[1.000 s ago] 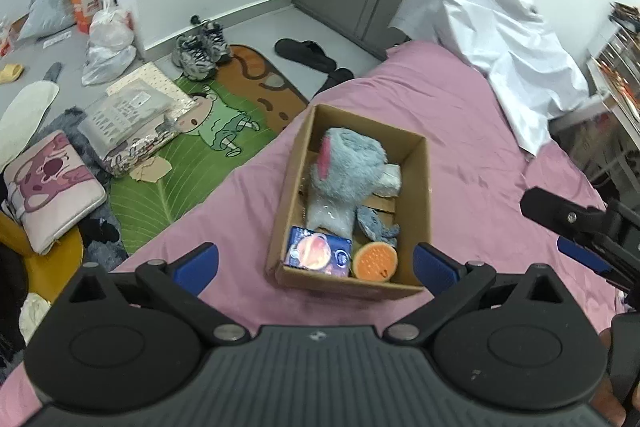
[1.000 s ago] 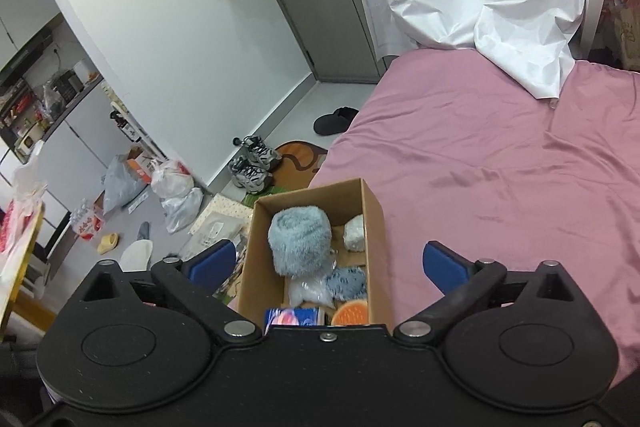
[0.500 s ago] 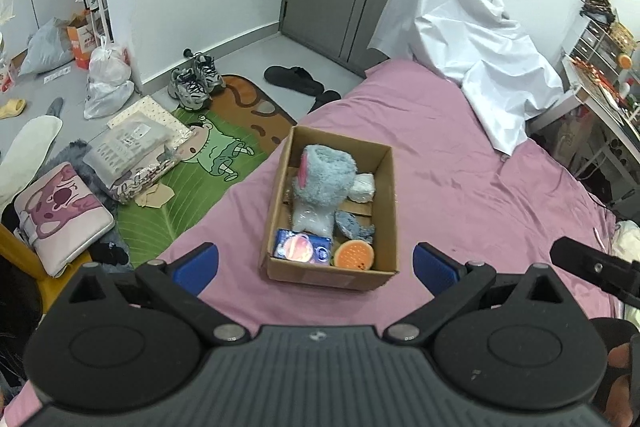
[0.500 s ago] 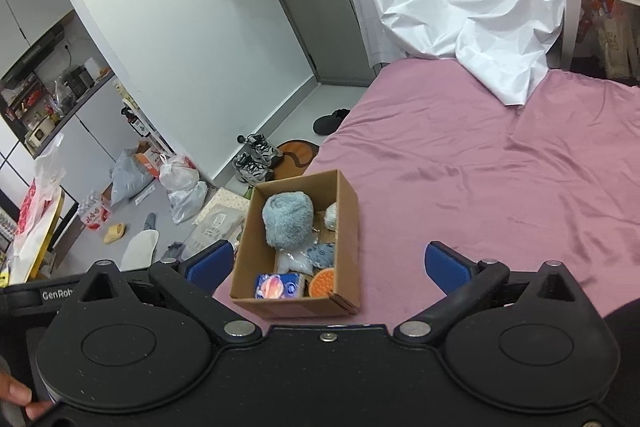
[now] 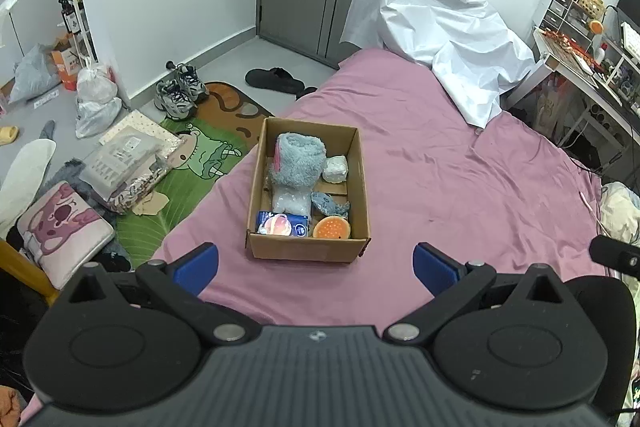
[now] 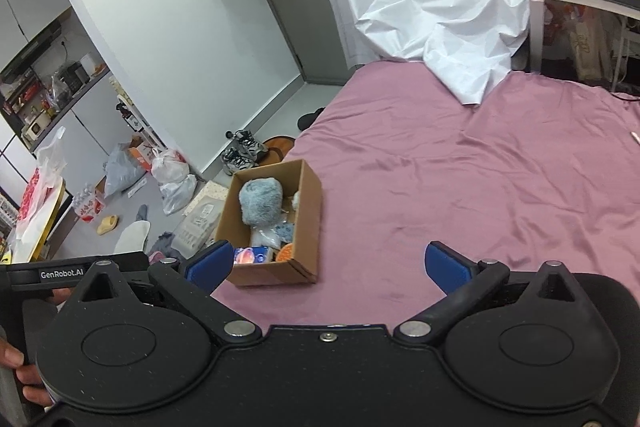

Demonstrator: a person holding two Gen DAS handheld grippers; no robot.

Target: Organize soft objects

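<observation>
A cardboard box stands on the pink bed near its left edge. Inside lie a fluffy blue-grey plush, a clear bag of white stuffing, a small white soft ball, a small blue plush, an orange round toy and a blue packet. My left gripper is open and empty, well back from and above the box. My right gripper is open and empty, to the right of the box.
A white sheet is draped at the bed's head. The floor on the left holds a green mat, sneakers, slippers, bags and a pink cushion. A cluttered desk stands on the right.
Both grippers have pulled back and up from the box, which now looks smaller and farther. Both stay open and empty. The box contents have not moved.
</observation>
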